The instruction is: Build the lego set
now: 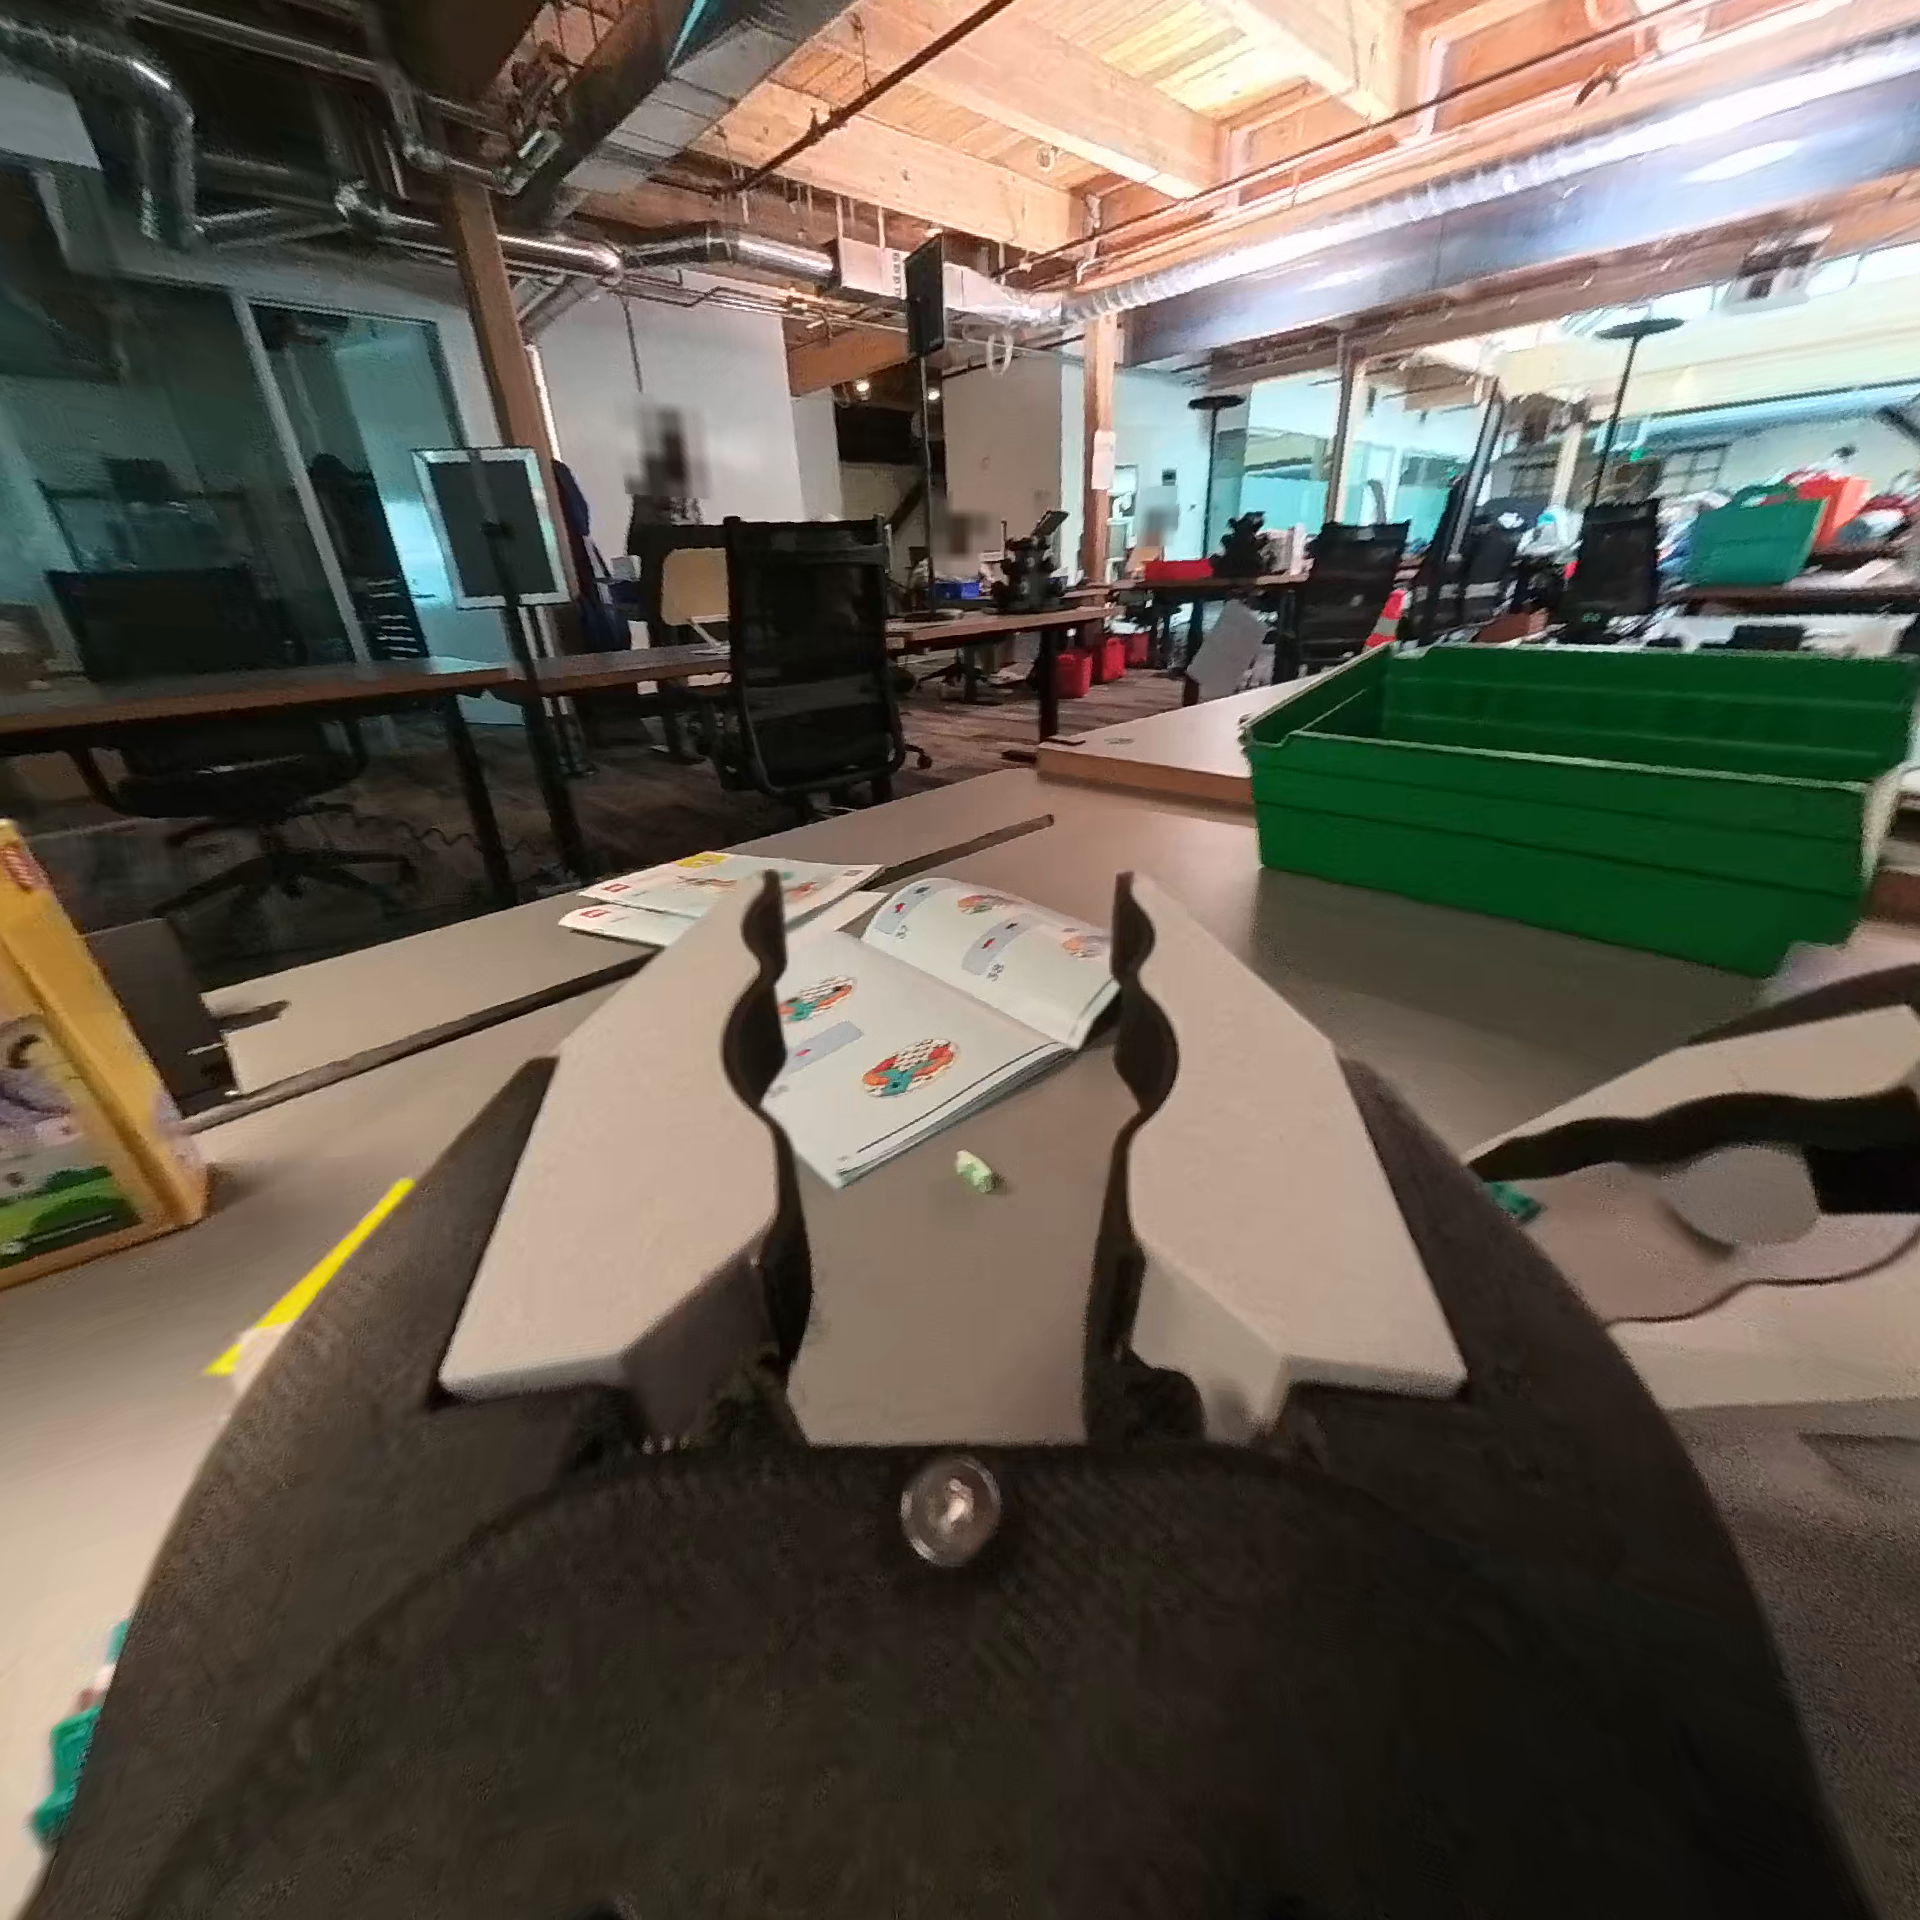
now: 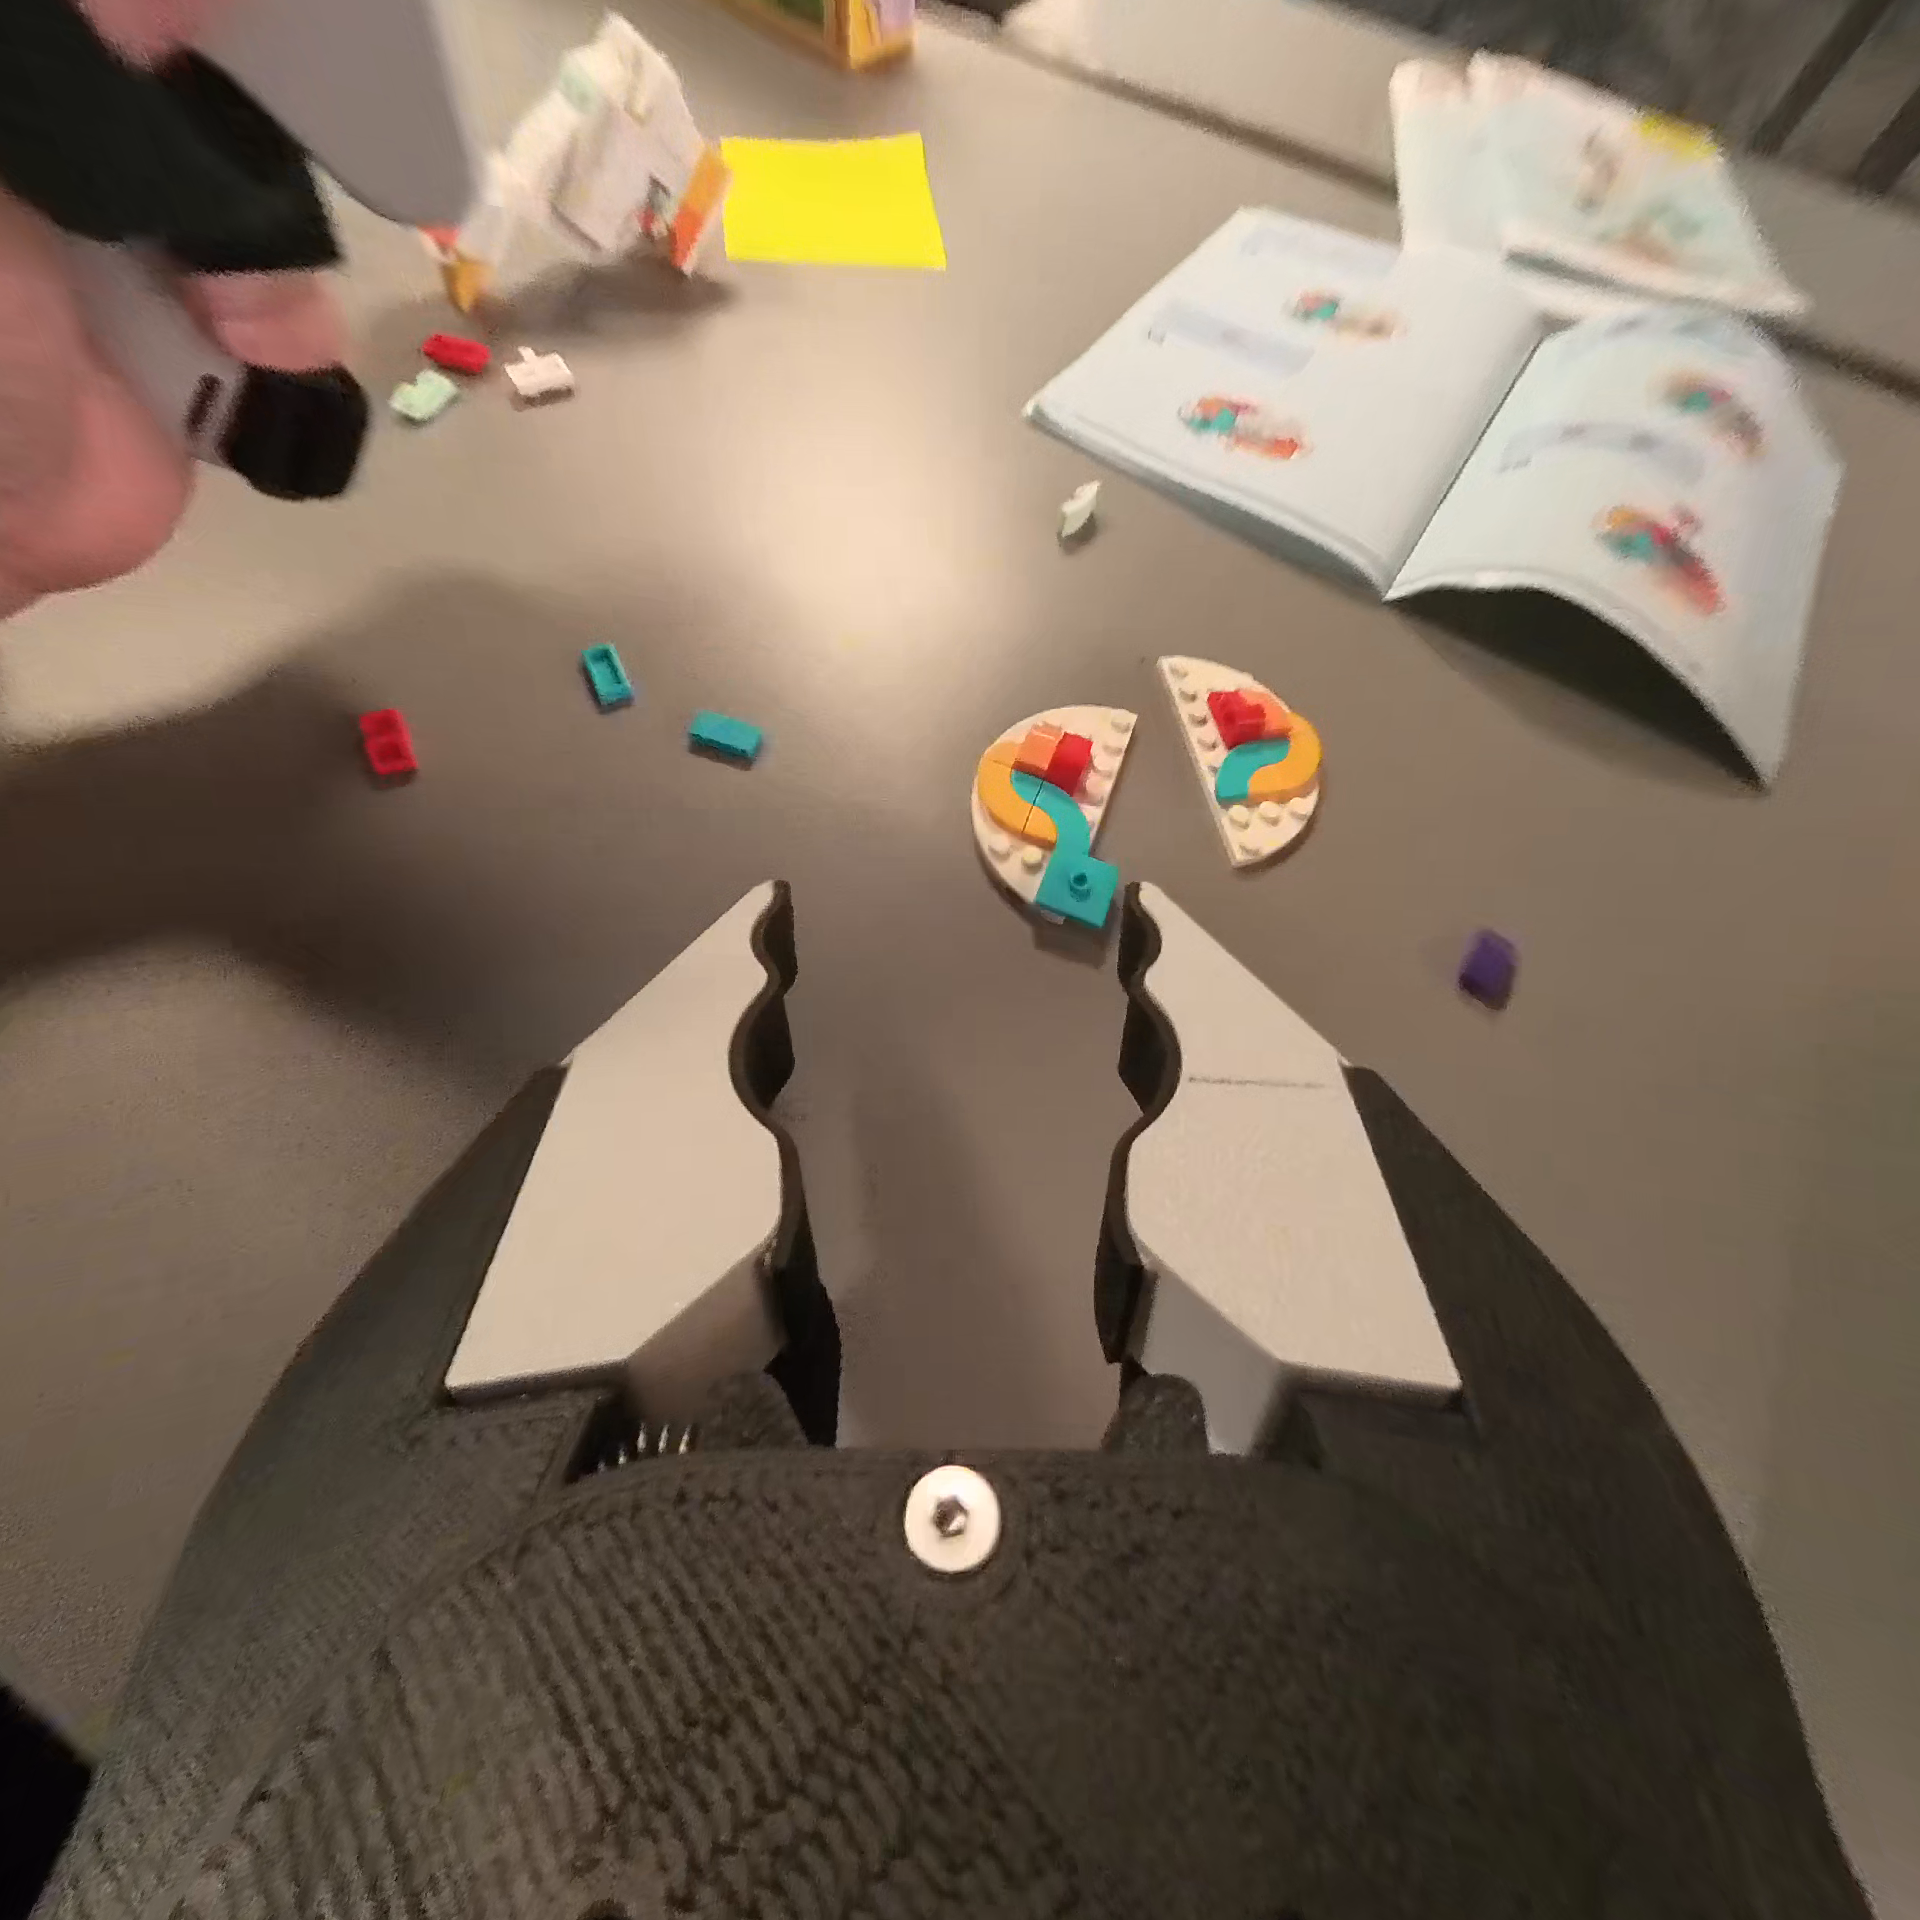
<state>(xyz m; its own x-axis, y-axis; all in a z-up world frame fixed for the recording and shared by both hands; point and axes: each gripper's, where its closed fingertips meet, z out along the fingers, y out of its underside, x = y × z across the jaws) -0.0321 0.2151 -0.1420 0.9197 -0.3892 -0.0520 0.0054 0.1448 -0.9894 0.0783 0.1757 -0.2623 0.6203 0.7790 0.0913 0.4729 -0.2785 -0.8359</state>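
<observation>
Two half-disc lego builds lie on the grey table, the left half (image 2: 1039,800) and the right half (image 2: 1247,758), each white with orange, teal and red pieces. My right gripper (image 2: 956,904) is open and empty just short of the left half. Loose bricks lie around: two teal (image 2: 724,736), red (image 2: 388,741), purple (image 2: 1488,966) and a pale green one (image 2: 1078,509). My left gripper (image 1: 945,894) is open and empty above the table, facing the open instruction booklet (image 1: 935,1029) and the pale green piece (image 1: 977,1169). The left gripper (image 2: 281,416) also shows in the right wrist view, held by a hand.
Stacked green bins (image 1: 1579,790) stand at the back right. A yellow lego box (image 1: 73,1101) stands at the left. More booklets (image 1: 717,894) lie behind the open one. A yellow note (image 2: 831,203), a crumpled bag (image 2: 592,177) and small bricks (image 2: 488,369) lie at the far left.
</observation>
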